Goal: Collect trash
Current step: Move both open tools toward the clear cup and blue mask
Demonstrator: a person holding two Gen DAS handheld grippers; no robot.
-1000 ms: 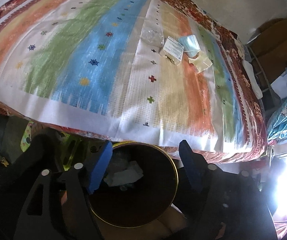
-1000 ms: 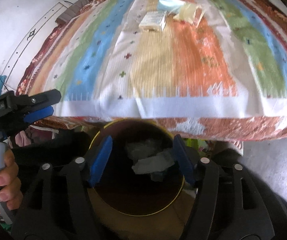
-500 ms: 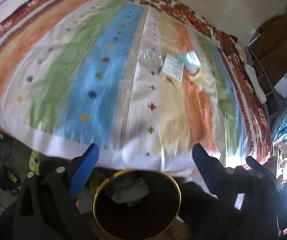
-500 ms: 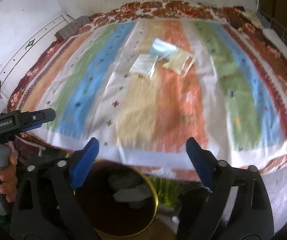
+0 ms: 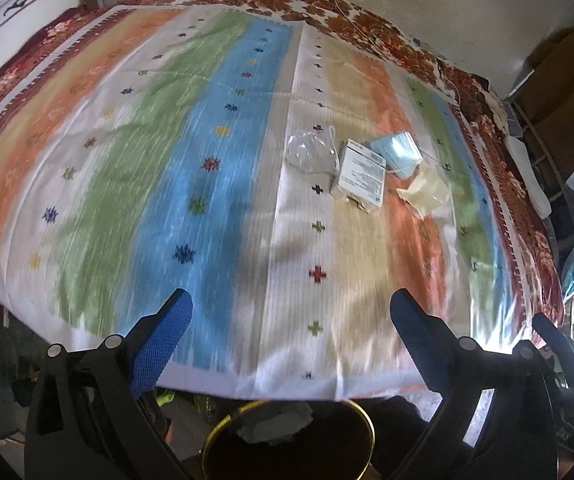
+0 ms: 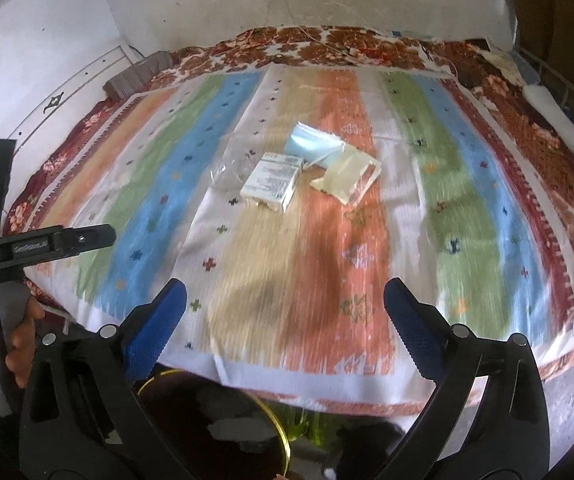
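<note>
Left wrist view: four pieces of trash lie bunched on the striped bedspread (image 5: 223, 184), far of centre and a little right. Clear crumpled plastic bag (image 5: 309, 150) on the left of the bunch, see-through, outline hard to trace. Just right of it a small white printed carton (image 5: 361, 176), its near end torn open. Pale blue face mask (image 5: 397, 154) at the far right of the bunch, touching the carton's corner. Yellowish flat packet (image 5: 427, 196) near of the mask; cannot tell whether paper or plastic.

Brown bin with gold rim (image 5: 287, 440) at the near edge below the bed, cut off by the frame; pale crumpled scraps inside (image 5: 275, 424), blurred, kind not clear.

Left gripper (image 5: 291, 308) spread wide over the near part of the bedspread, blue pads showing, nothing between the jaws.

Right wrist view: right gripper (image 6: 285, 300) also at full spread, jaws empty, over the near orange and tan stripes. Same bunch seen at centre-far: bag (image 6: 233, 168), carton (image 6: 273, 184), mask (image 6: 313, 148), packet (image 6: 347, 180). Bin (image 6: 215, 432) half hidden behind the left finger. Person's hand (image 6: 19, 332) at far left on a handle, mostly out of frame. Bedspread print smeared by motion blur.
</note>
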